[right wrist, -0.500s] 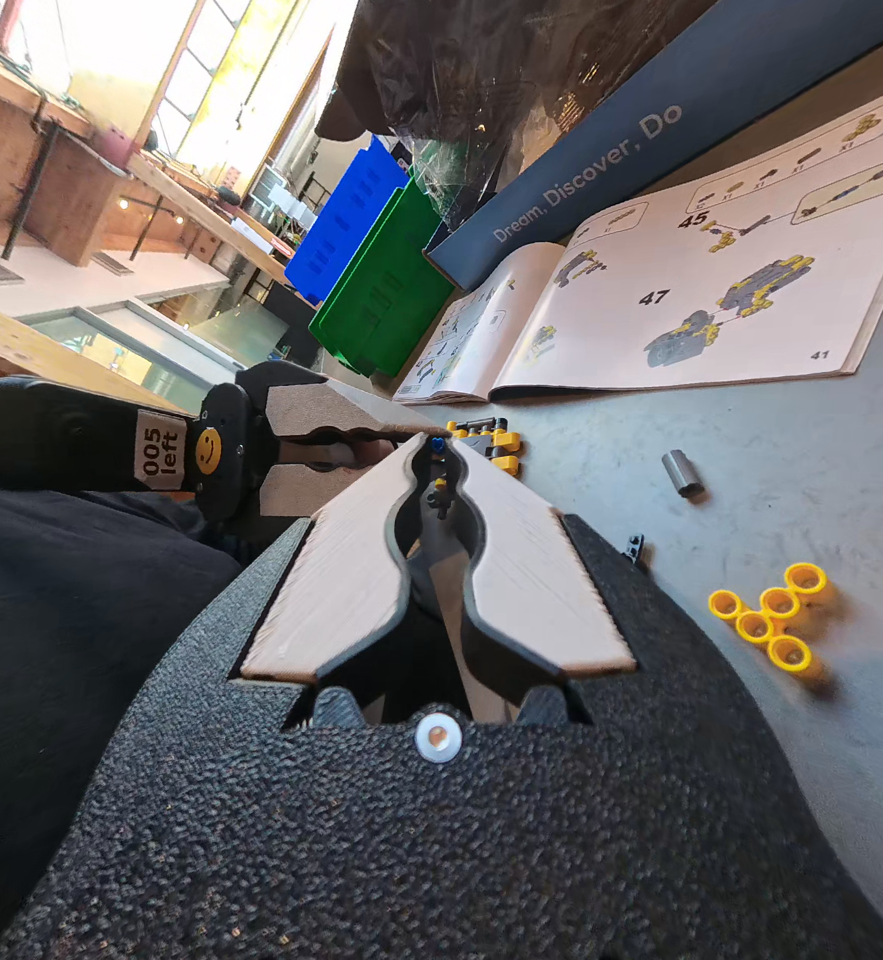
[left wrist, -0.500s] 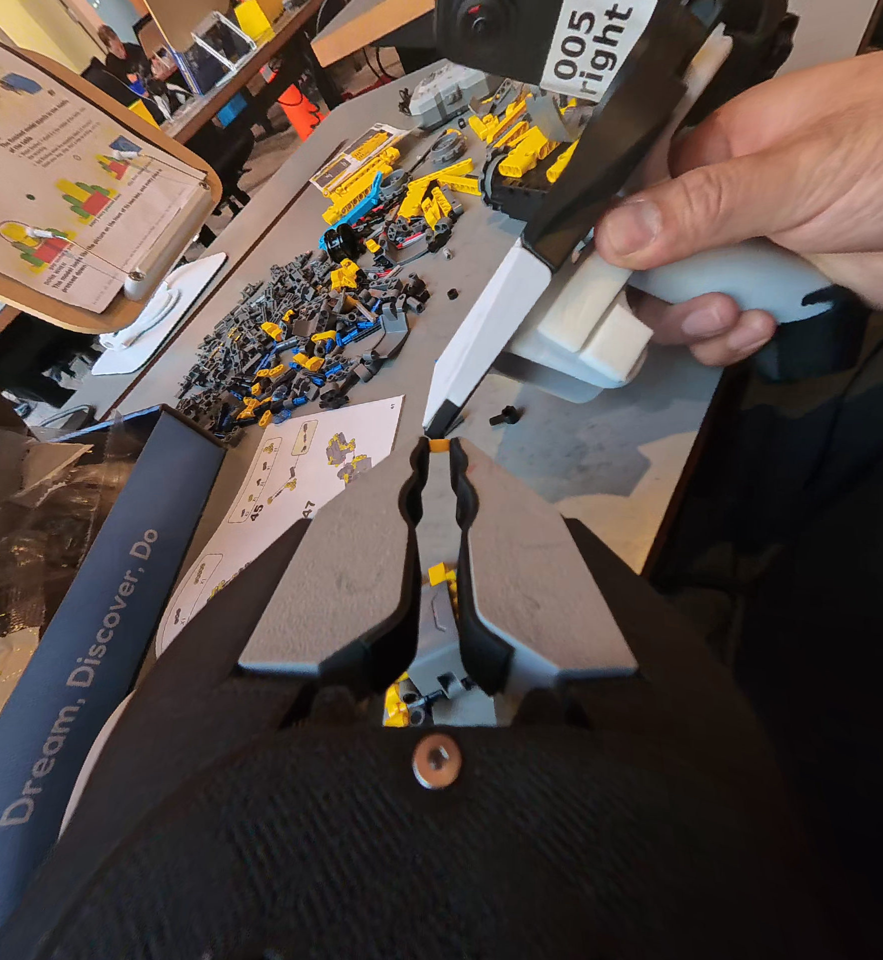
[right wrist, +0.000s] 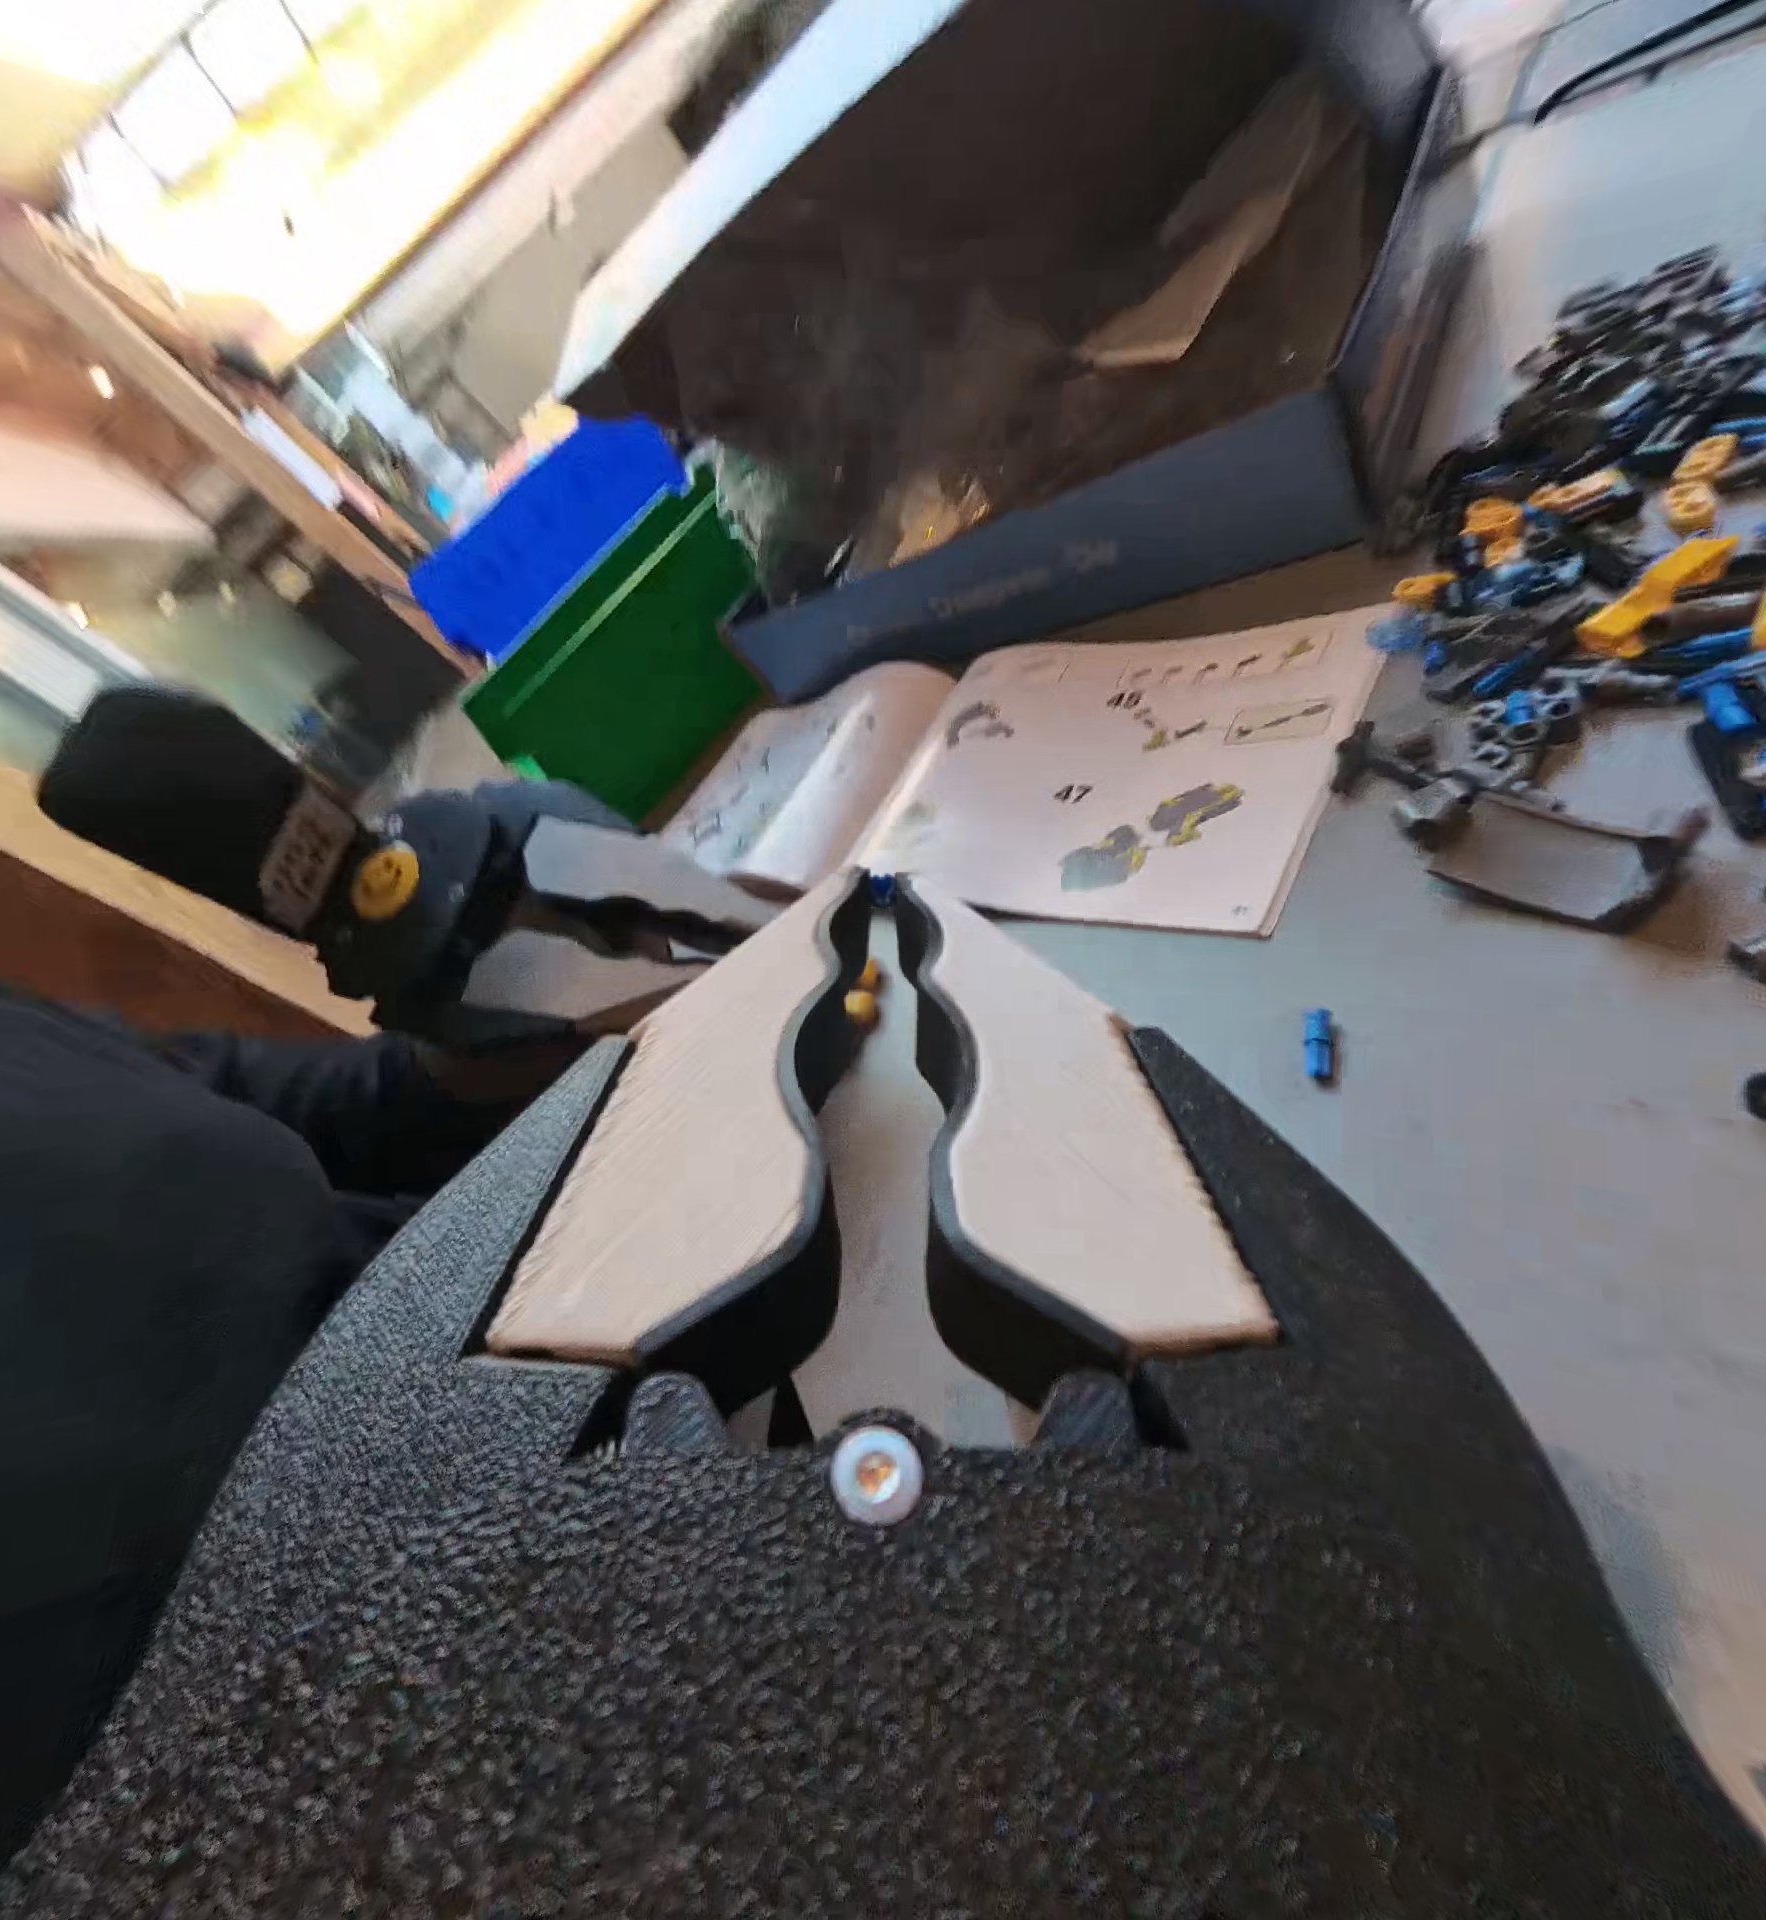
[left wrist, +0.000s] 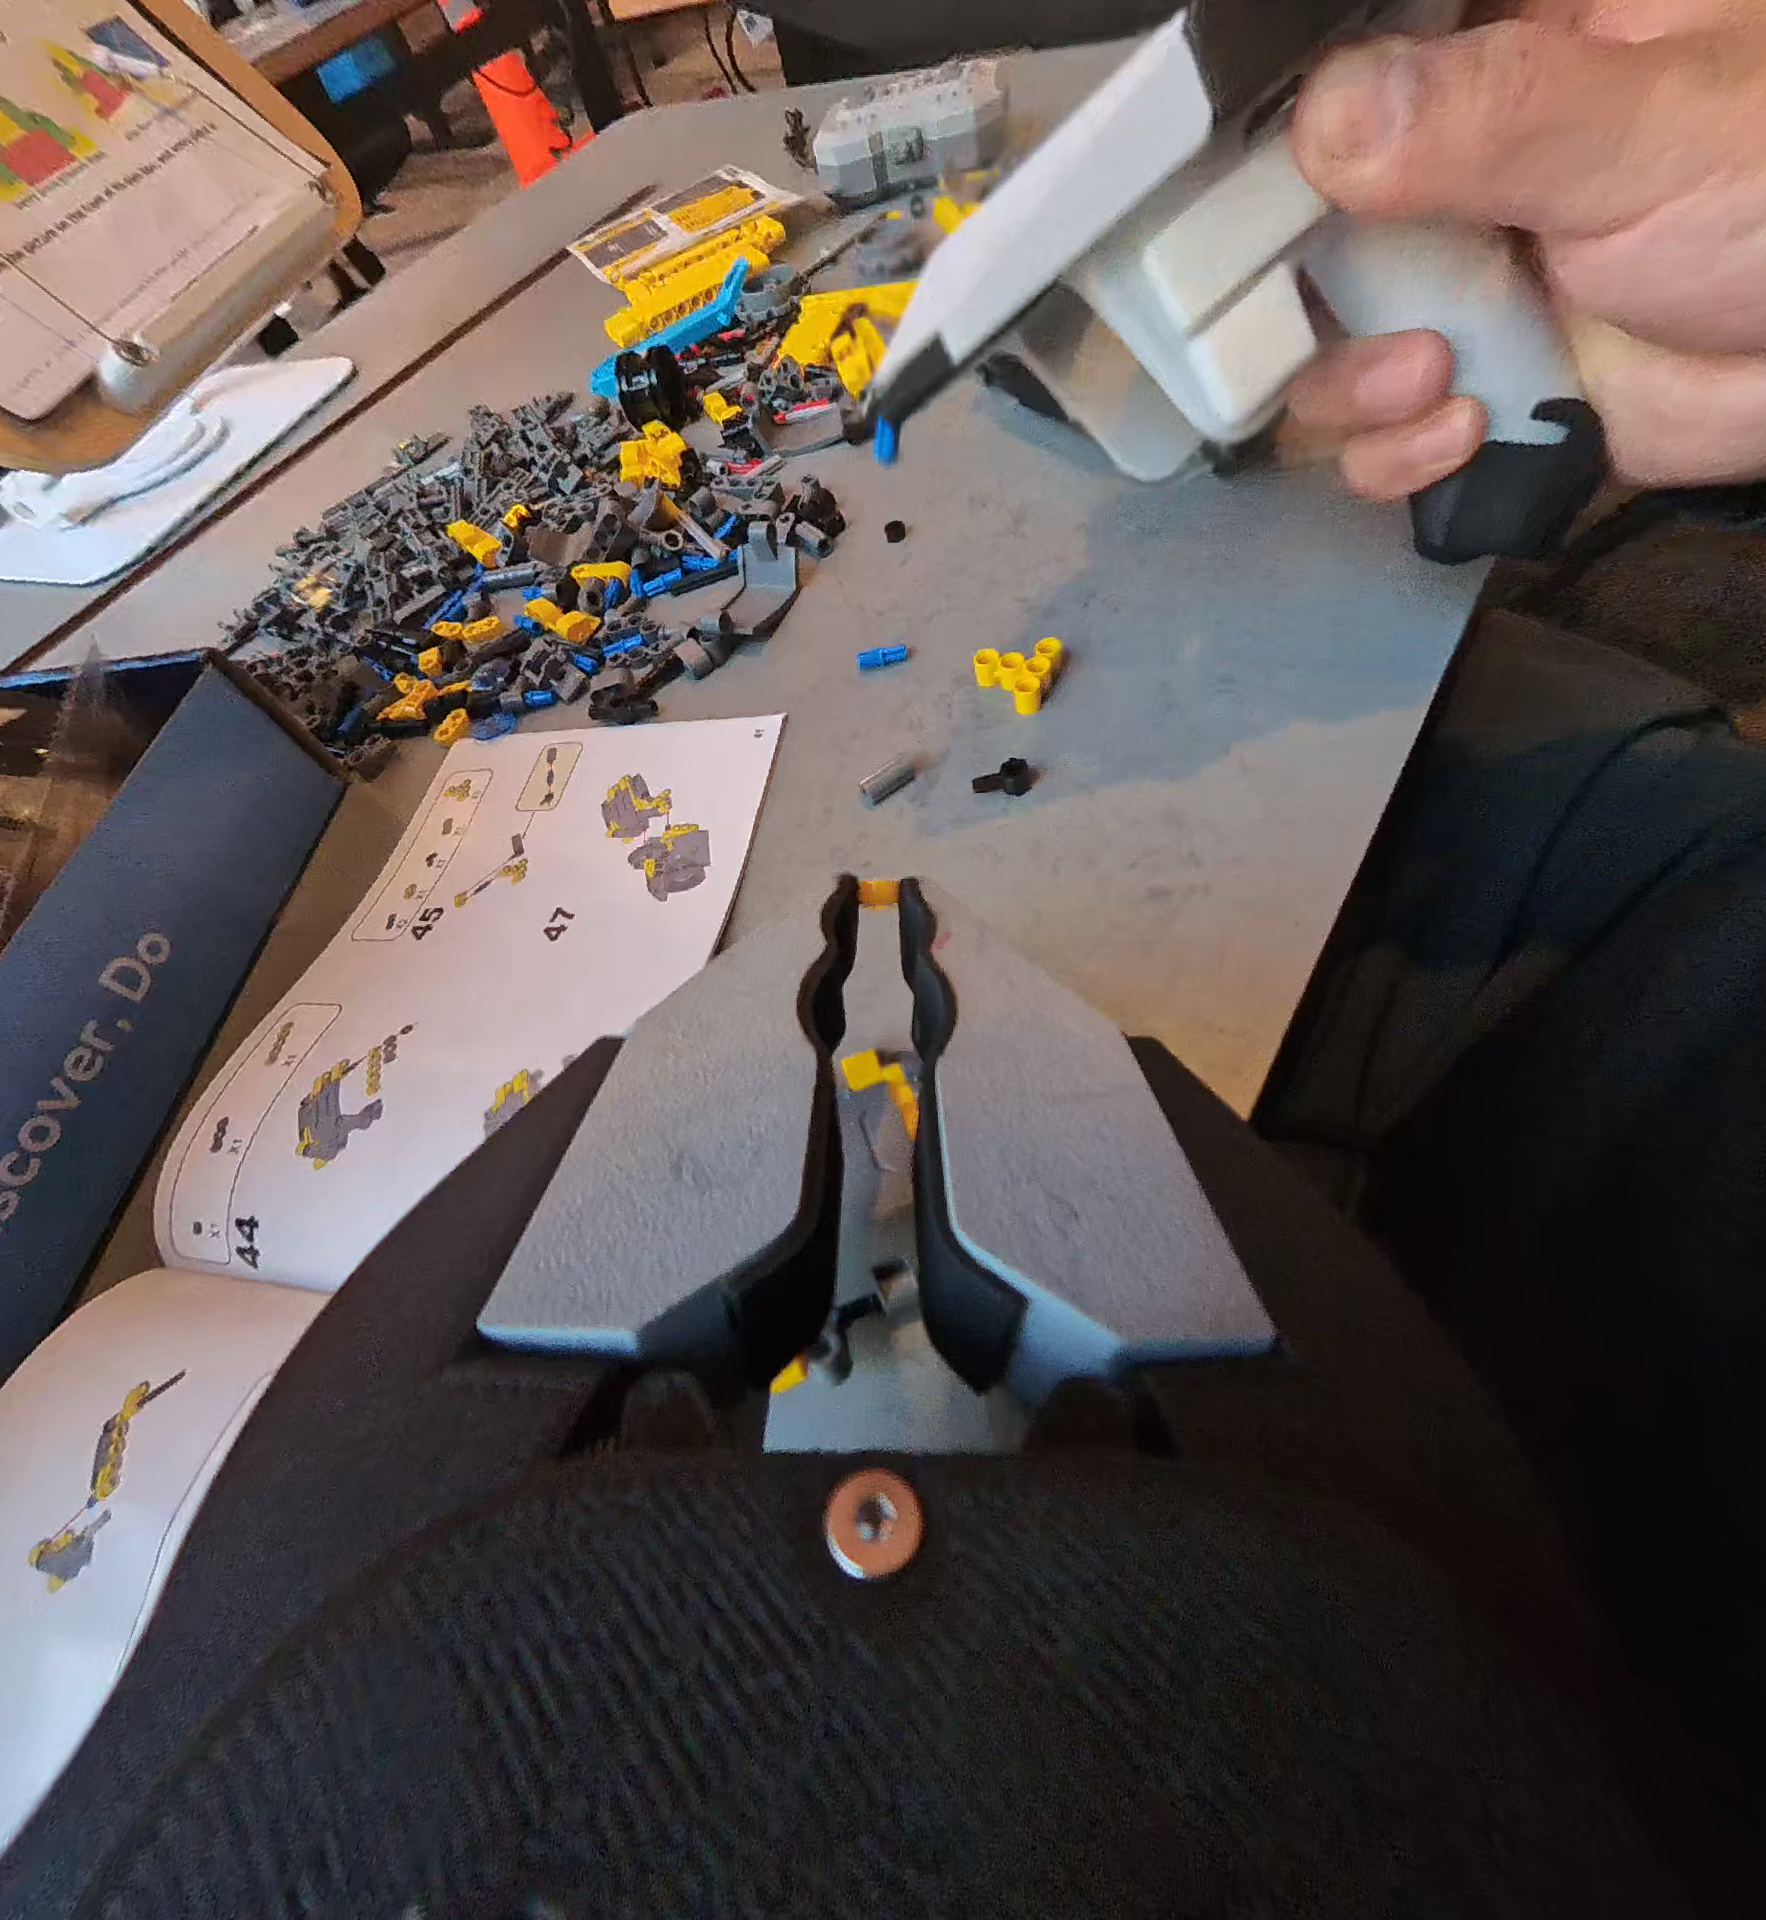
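Grippers worked over a grey table (left wrist: 1222, 644) in a blurred workshop with blue and green bins (right wrist: 588, 592).
Left gripper (left wrist: 877, 894) clamped a yellow-and-grey brick assembly (left wrist: 874, 1101) near the open booklet (left wrist: 546, 883); right gripper (right wrist: 881, 888) pinched a small blue pin (left wrist: 886, 438) beside the loose parts pile (left wrist: 546, 582).

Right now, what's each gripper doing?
Left gripper: shut on a grey and yellow brick assembly.
Right gripper: shut on a blue pin.
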